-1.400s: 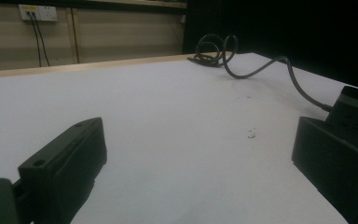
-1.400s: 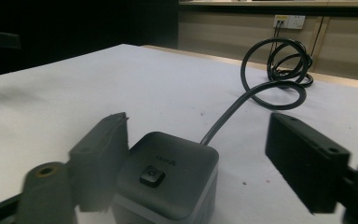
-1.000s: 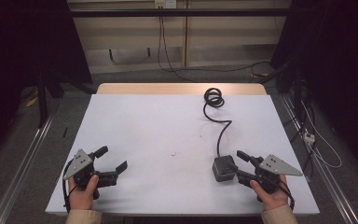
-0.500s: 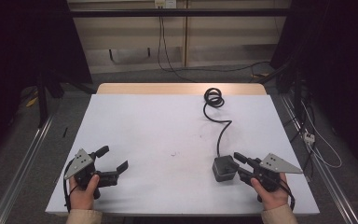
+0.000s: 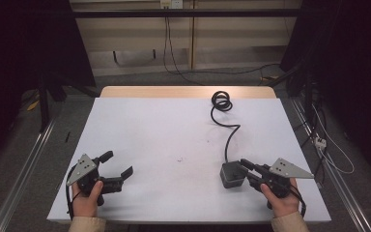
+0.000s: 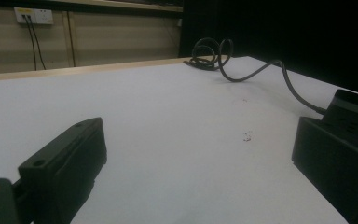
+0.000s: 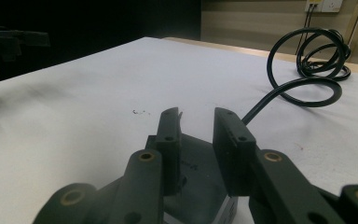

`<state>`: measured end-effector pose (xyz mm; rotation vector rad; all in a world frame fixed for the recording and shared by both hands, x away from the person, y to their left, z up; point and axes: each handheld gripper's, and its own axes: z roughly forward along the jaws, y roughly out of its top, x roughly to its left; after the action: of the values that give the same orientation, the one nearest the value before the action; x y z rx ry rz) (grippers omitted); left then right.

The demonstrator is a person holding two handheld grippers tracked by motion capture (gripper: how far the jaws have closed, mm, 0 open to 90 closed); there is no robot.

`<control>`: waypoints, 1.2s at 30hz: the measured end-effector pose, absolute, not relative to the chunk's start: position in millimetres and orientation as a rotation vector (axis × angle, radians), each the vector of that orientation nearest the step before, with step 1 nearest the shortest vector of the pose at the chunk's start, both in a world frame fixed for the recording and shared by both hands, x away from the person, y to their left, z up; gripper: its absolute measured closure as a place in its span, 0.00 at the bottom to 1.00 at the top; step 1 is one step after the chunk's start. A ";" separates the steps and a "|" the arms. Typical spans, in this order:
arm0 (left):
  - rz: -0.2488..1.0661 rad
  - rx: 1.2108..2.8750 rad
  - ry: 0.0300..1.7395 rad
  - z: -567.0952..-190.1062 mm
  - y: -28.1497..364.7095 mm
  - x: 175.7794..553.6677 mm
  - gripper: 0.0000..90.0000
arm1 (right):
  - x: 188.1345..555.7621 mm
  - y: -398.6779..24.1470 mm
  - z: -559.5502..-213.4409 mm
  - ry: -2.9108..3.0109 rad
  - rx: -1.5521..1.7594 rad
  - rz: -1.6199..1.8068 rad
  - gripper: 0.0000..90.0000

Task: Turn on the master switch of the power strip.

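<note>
High view: a white worktop is seen, with a dark grey adapter lying near its front right part. A black cable is run from the adapter's far side toward the back edge, where it is coiled into loops.

The right tool is held in the right hand at the front right, pointed left, with its jaw tips just at the adapter's right side. In the right gripper view the jaws are seen parted by a narrow gap, above the adapter's top face; nothing is held between them, and whether the tips touch the adapter cannot be told. The cable is seen beyond, curving away to its coil.

The left tool is held in the left hand at the front left, well apart from the adapter, pointed right. Its jaws are spread wide and nothing is gripped. In the left gripper view the two jaws are seen at either edge with bare worktop between them, and the cable's coil is seen far off. A wall socket is seen behind the worktop.
</note>
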<state>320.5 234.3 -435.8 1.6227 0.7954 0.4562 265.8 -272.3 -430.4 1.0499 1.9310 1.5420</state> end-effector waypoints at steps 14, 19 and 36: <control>0.455 1.625 0.796 -436.2 233.8 321.1 0.03 | 265.4 -273.9 -429.5 1.961 1.029 1.534 0.90; 0.454 1.627 0.797 -436.5 233.4 321.6 0.03 | 265.2 -274.1 -429.6 1.972 1.030 1.538 0.92; 0.453 1.628 0.795 -436.8 232.0 322.7 0.03 | 264.5 -271.4 -429.8 2.035 1.036 1.561 1.00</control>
<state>322.7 232.0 -436.8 1.6285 0.7952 0.4530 264.5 -271.4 -429.8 1.0357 2.0352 1.5613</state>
